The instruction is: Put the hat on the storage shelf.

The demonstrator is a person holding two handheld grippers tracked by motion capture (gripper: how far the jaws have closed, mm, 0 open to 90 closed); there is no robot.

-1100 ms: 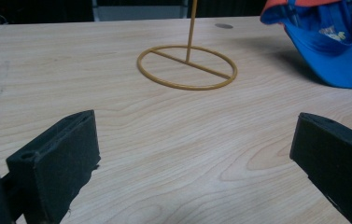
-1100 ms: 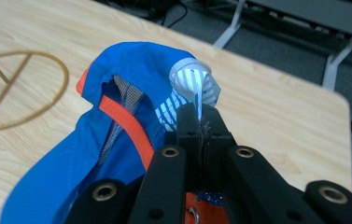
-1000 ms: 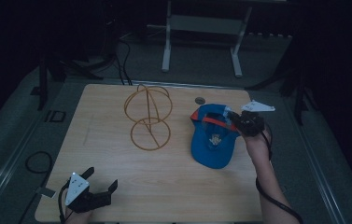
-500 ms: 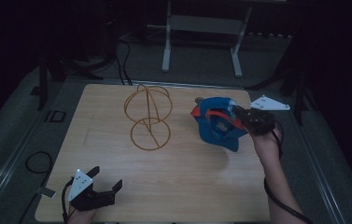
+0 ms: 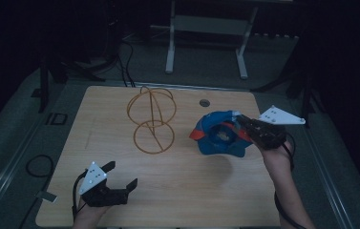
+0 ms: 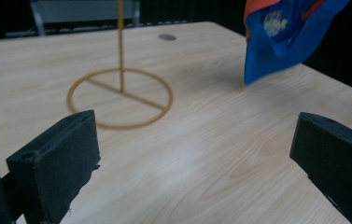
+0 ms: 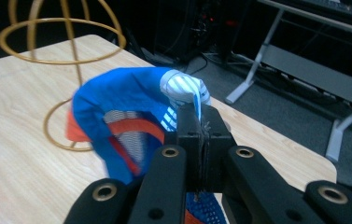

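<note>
Blue cap (image 5: 219,136) hangs pinched in the right tongs (image 5: 241,123) near the wire stand (image 5: 152,119); left tongs (image 5: 120,179) gape empty.

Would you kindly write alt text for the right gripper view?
The right gripper, jaws shut, pinches the edge of a blue cap with an orange brim, holding it above a wooden table. A gold wire stand rises behind the cap.
</note>
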